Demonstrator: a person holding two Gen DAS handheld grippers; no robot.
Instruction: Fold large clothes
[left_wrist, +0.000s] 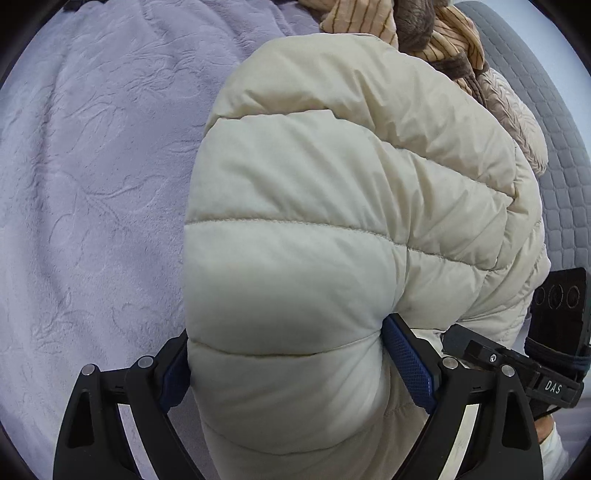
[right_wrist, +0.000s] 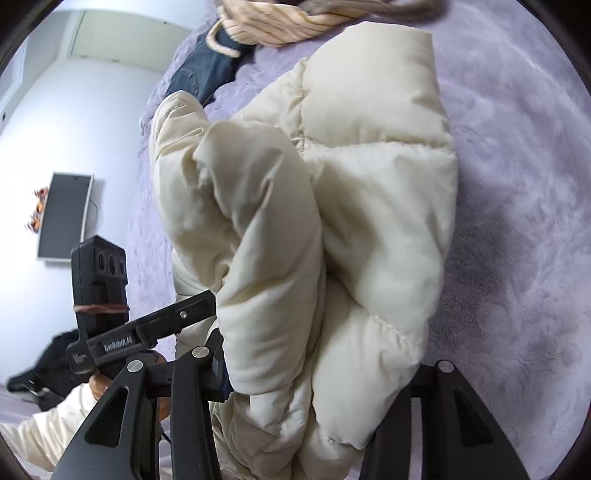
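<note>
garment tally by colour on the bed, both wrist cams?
Cream: 1, the puffer jacket, clamped by the left gripper and the right gripper.
Tan striped: 1, garment.
Dark blue: 1, jeans.
Black: 1, heap at the edge.
Total: 4 on the lilac blanket.
</note>
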